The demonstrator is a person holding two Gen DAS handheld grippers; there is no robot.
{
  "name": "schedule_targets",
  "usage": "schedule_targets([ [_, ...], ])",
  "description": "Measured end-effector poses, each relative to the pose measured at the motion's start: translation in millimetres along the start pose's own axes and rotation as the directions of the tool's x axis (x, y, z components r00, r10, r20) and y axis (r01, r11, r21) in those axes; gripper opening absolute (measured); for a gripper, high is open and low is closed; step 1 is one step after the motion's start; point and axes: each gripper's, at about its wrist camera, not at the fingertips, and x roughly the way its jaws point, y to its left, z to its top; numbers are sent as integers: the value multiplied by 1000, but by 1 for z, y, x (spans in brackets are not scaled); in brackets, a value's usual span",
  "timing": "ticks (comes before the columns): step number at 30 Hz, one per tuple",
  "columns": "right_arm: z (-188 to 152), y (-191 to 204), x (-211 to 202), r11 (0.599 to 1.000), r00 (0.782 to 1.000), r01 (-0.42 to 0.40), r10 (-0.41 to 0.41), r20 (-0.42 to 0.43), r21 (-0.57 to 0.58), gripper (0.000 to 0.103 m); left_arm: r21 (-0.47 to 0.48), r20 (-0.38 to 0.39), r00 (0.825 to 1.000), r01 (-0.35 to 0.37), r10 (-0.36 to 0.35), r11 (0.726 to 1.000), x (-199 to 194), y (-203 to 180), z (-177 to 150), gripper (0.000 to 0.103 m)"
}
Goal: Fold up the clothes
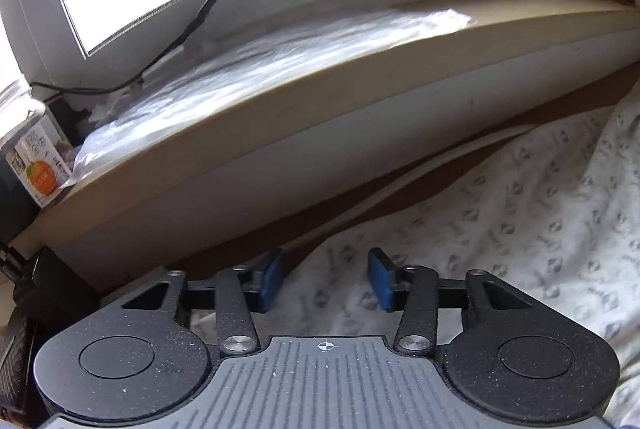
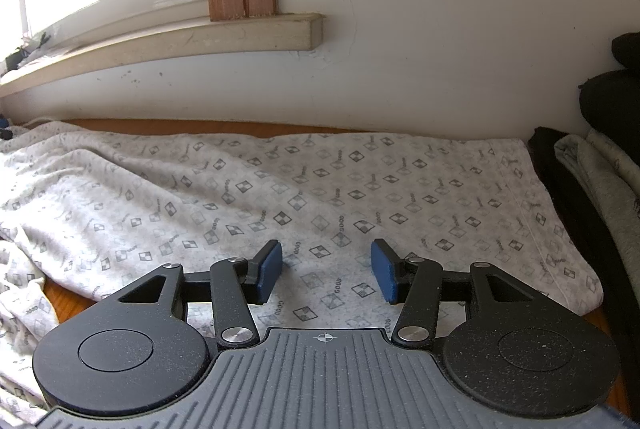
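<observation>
so biggest thing first: the patterned garment (image 2: 320,189), a pale cloth with little checkered diamonds, is spread over most of the wooden desk (image 2: 68,299) under the window sill (image 2: 180,41). in the right wrist view its right side lies fairly flat with a clean hemmed edge, while the left side is rumpled and bunched toward the near corner. on the far right there's a pile of other clothes (image 2: 600,189), grey and dark; can't tell if they're folded.

honestly this could be a garment just laid out for folding, or one already folded over once and waiting for another pass. it's too wide and loose on the left to call it done.

the left gripper (image 1: 324,279) hovers over the garment's left end near the sill, jaws wide apart, holding nothing. the right gripper (image 2: 326,271) is over the flat part, jaws likewise wide apart and empty.

my guess is that whatever comes next needs each gripper to pinch an edge or corner, and the bunched left side wants smoothing, or the fold will come out lumpy. thin fabric, so the pinch has to be low, close to the desk.
</observation>
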Motion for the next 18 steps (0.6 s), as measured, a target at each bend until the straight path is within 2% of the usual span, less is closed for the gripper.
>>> schedule_targets([
  [1, 0, 0, 0, 1000, 1000, -2, 2, 0, -1, 51, 5, -6, 1000, 2, -2, 1000, 0, 2, -2, 38],
  [3, 0, 1, 0, 1000, 1000, -6, 6, -2, -4, 54, 6, -8, 1000, 10, -10, 1000, -2, 5, -4, 1],
  [4, 0, 1, 1, 1000, 1000, -7, 7, -2, -7, 54, 1, -2, 1000, 17, -17, 1000, -4, 6, -5, 2],
  [6, 0, 1, 1, 1000, 1000, -7, 7, -2, -8, 54, -54, 66, 992, -99, 103, 994, -14, 11, 0, 1],
  [8, 0, 2, 1, 1000, 1000, -5, 5, -2, -10, 54, -179, 135, 978, -136, 161, 974, -28, 22, 2, 1],
  [10, -1, 1, 0, 1000, 1000, -6, 6, -1, -11, 54, -169, 138, 981, -110, 134, 979, -29, 11, 4, 3],
  [12, -2, -1, 0, 1000, 1000, -7, 7, -1, -10, 54, -148, 135, 986, -80, 101, 986, -30, -2, 7, 15],
  [13, -2, -1, 0, 1000, 1000, -7, 7, -1, -10, 54, -138, 134, 987, -65, 84, 988, -31, -9, 8, 27],
  [14, -2, -1, -1, 1000, 1000, -7, 7, 0, -10, 54, -127, 132, 989, -50, 67, 991, -31, -15, 9, 34],
  [18, -3, -1, -1, 1000, 1000, -5, 5, 1, -13, 54, -85, 124, 992, 11, 0, 996, -32, -41, 14, 35],
])
